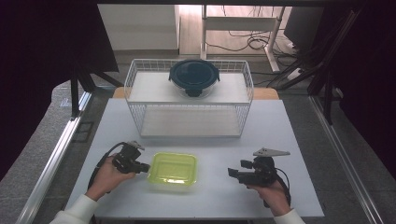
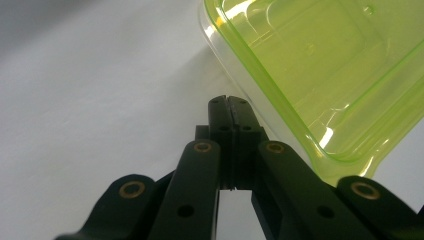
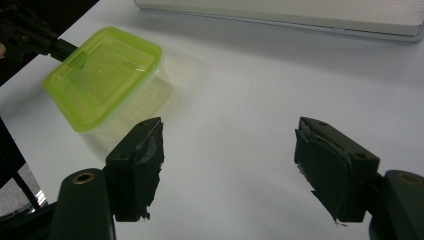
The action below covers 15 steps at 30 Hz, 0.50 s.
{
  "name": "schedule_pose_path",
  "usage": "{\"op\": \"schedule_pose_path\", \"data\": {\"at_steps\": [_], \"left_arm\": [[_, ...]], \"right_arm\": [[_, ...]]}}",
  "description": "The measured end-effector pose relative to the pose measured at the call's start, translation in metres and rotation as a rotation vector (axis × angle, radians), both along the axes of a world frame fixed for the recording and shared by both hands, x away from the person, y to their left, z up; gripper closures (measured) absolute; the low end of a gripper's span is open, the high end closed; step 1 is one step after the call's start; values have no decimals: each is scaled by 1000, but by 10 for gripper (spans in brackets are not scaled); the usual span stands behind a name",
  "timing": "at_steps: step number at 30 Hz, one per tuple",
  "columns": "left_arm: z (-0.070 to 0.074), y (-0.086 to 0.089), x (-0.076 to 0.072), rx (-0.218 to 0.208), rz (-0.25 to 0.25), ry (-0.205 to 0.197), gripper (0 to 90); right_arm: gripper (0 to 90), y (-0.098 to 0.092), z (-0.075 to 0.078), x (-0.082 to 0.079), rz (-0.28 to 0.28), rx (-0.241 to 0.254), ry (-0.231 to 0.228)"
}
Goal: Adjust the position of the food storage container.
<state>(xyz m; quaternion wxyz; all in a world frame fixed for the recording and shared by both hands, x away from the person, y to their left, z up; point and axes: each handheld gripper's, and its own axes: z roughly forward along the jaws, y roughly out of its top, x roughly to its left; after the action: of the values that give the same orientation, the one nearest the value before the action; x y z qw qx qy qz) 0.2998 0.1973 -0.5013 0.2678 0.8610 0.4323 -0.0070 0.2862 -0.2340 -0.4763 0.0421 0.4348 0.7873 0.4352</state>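
A clear box with a lime-green lid [image 1: 173, 169] [image 2: 320, 60] [image 3: 102, 75] lies flat on the white table [image 1: 219, 140], near the front. My left gripper [image 1: 145, 167] [image 2: 230, 102] is at the box's left edge, shut, with its jaws pressed together and nothing between them. Its tips sit right by the lid's rim; I cannot tell whether they touch it. That same gripper [image 3: 60, 47] appears beyond the box in the right gripper view. My right gripper [image 1: 232, 172] [image 3: 227, 150] rests to the right of the box, pointing toward it, open and empty, a clear gap away.
A white wire rack [image 1: 189, 93] stands at the back of the table, its base [image 3: 300, 15] beyond my right gripper. A dark round lidded container [image 1: 194, 74] sits on its upper shelf. Bare tabletop lies between the box and the rack.
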Motion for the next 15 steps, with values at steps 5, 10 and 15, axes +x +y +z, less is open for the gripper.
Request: {"op": "schedule_pose_path", "data": {"at_steps": [5, 10, 15], "left_arm": [[1, -18, -3, -6, -26, -9, 900], [1, -34, -2, -28, -41, -9, 900], [1, -46, -1, -40, -68, -11, 900]], "right_arm": [[274, -1, 0, 0, -1, -1, 0], [274, -2, 0, 0, -7, 3, -2], [274, -2, 1, 0, -6, 3, -4]]}}
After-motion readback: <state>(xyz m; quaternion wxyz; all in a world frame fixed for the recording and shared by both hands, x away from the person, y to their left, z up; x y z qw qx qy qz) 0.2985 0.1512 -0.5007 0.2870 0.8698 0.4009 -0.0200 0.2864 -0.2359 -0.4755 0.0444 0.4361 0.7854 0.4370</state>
